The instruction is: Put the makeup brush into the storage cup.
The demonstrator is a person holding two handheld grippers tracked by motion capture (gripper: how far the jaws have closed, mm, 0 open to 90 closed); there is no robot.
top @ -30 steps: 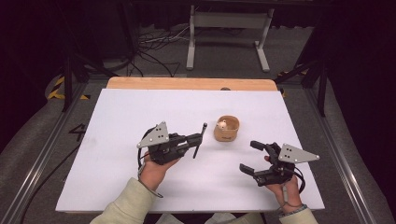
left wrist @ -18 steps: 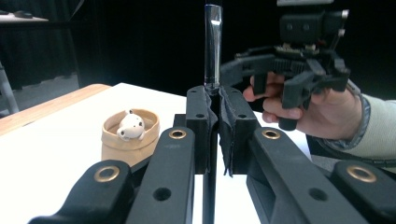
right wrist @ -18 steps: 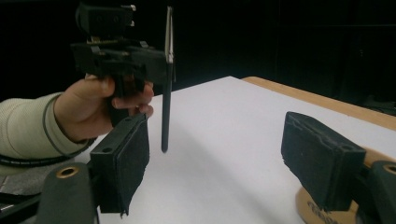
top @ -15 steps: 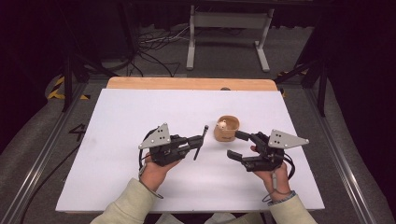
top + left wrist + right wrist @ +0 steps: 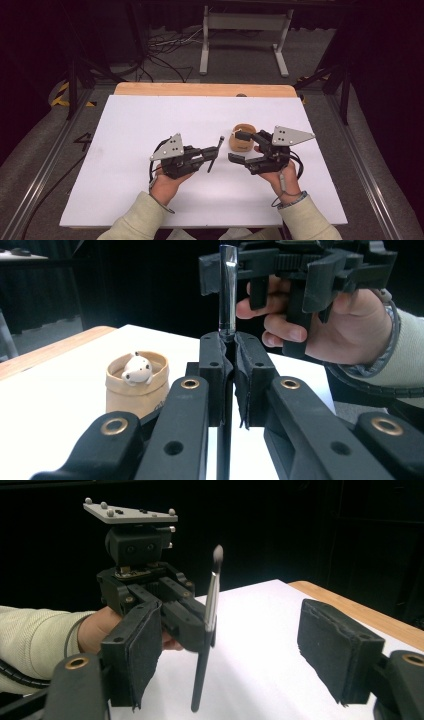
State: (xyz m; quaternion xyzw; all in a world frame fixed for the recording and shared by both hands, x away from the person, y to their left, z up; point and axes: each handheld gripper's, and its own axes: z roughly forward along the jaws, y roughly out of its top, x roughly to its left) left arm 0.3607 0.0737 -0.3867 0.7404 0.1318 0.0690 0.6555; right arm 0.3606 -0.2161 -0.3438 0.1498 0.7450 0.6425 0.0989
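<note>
**Right hand-held gripper closing in on the upright brush**

Left hand-held gripper (image 5: 212,154) is clamping a makeup brush (image 5: 216,153) by its handle, long axis standing upright, bristles up. Facing it, the right hand-held gripper (image 5: 239,146) is standing with jaws apart, having just been closing, nothing between them. A small bag holding a white toy (image 5: 242,141) is sitting just beyond; open table (image 5: 150,120) is lying elsewhere.

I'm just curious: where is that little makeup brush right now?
The brush is clamped upright in the left gripper, mid-table in the high view, just left of the small beige pouch.
</note>
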